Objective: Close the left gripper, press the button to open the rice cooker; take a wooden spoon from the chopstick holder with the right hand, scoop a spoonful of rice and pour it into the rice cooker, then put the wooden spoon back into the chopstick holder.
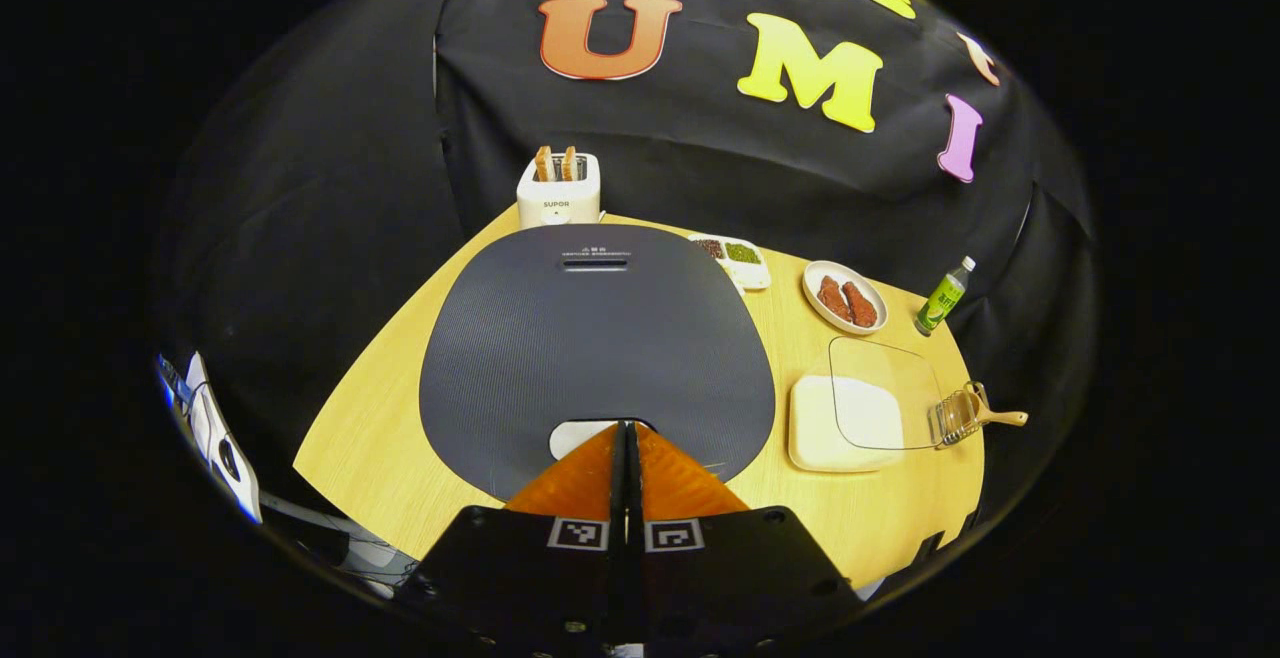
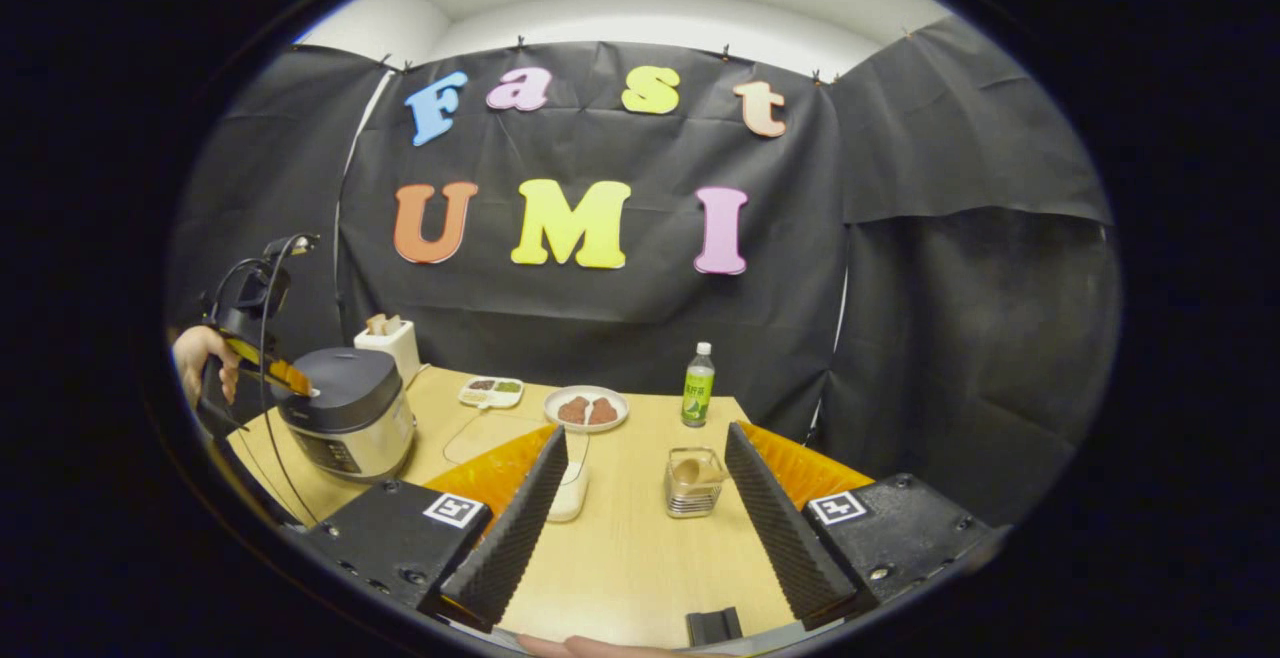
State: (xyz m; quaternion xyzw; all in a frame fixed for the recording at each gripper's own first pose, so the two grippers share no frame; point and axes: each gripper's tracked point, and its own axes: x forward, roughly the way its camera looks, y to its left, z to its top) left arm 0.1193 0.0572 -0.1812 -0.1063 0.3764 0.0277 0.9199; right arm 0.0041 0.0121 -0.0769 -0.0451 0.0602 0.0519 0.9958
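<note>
The rice cooker's dark grey lid (image 1: 595, 348) lies closed right under my left gripper (image 1: 628, 428). That gripper is shut, with its tips at the white button (image 1: 572, 438) on the lid's front edge. In the right gripper view the rice cooker (image 2: 350, 413) stands at the left, and a hand (image 2: 195, 353) holds the left gripper (image 2: 288, 376) on its top. My right gripper (image 2: 646, 433) is open above the table. Just ahead between its fingers stands the wire chopstick holder (image 2: 693, 483) with the wooden spoon (image 2: 690, 470) in it. The holder (image 1: 955, 416) stands beside the white rice container (image 1: 815, 428).
A toaster (image 1: 558, 188) with bread stands behind the cooker. A divided dish (image 1: 735, 260), a plate of brown food (image 1: 845, 298) and a green bottle (image 1: 942, 296) line the table's far side. A clear lid (image 1: 885, 388) rests over the rice container. Black cloth walls surround the table (image 2: 640, 558).
</note>
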